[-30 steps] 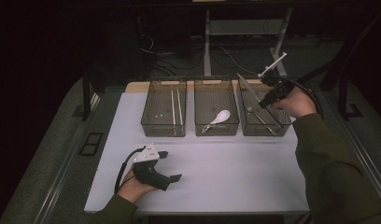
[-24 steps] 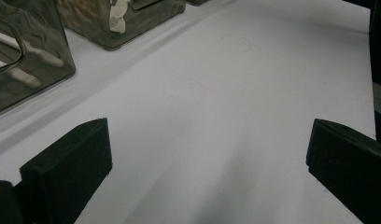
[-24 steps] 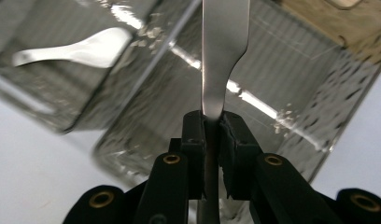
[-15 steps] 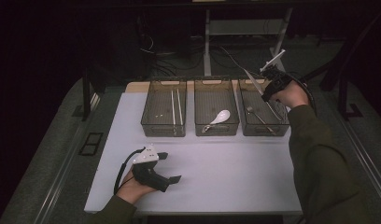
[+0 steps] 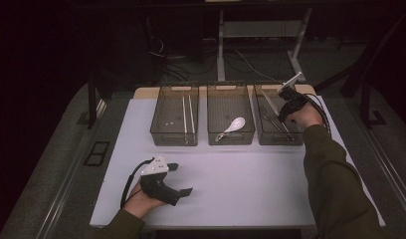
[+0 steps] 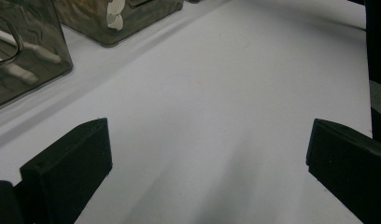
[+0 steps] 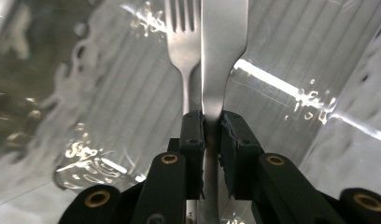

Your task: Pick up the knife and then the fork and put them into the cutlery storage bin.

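The white table (image 5: 251, 189) carries three clear bins (image 5: 175, 115). The right claw (image 5: 285, 95), higher a second ago, has sunk into the right bin (image 5: 279, 119), clenched on a knife (image 7: 216, 56) above one fork (image 7: 181, 37), seemingly to drop it in. The middle bin holds one white spoon (image 5: 232, 126), the left two chopsticks (image 5: 187, 118). The left claw (image 5: 178, 179) rests released.

We see a white spoon (image 5: 234, 126) in the middle bin (image 5: 230, 140), and chopsticks (image 5: 187, 119) in the left bin (image 5: 174, 140). Both bins stand on a white table (image 5: 251, 184), floor cables (image 5: 241, 62) beyond.
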`<state>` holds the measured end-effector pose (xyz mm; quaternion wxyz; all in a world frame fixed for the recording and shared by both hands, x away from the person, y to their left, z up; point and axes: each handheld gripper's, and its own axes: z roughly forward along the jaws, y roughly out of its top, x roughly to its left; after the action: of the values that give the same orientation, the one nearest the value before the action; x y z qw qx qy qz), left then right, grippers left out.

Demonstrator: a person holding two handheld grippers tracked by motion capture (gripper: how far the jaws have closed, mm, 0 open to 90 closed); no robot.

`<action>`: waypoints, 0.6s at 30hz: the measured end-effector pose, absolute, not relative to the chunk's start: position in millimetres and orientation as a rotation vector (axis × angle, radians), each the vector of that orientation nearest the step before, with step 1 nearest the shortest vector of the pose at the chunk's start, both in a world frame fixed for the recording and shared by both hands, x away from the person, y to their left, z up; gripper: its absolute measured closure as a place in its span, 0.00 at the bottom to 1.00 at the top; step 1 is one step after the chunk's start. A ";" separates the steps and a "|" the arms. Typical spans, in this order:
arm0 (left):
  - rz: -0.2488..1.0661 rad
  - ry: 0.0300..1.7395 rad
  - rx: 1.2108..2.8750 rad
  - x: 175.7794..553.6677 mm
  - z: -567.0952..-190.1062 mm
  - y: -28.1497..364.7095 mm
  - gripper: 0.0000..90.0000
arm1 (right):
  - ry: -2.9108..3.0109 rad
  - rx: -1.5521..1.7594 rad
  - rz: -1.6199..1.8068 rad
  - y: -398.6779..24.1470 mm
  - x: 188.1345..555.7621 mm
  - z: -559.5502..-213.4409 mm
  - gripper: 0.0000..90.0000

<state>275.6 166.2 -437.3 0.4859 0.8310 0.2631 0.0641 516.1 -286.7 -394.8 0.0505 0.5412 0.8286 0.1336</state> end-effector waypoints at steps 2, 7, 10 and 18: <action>0.156 0.640 2.023 275.7 -437.4 166.2 0.00 | 2.508 1.652 0.454 -288.9 514.5 -394.6 0.88; 0.159 0.640 2.021 275.5 -437.4 165.6 0.00 | 2.491 1.634 0.509 -292.0 511.6 -386.3 0.88; 0.161 0.639 2.026 275.6 -437.3 166.1 0.00 | 2.479 1.629 0.542 -293.9 509.5 -381.4 0.84; 0.179 0.647 2.024 277.6 -437.3 170.8 0.00 | 2.409 1.571 0.691 -299.2 496.1 -364.9 0.59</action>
<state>277.6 170.8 -437.3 0.4833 0.8309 0.2657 0.0735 496.1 -299.2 -364.9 0.0916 0.5290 0.8110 0.2326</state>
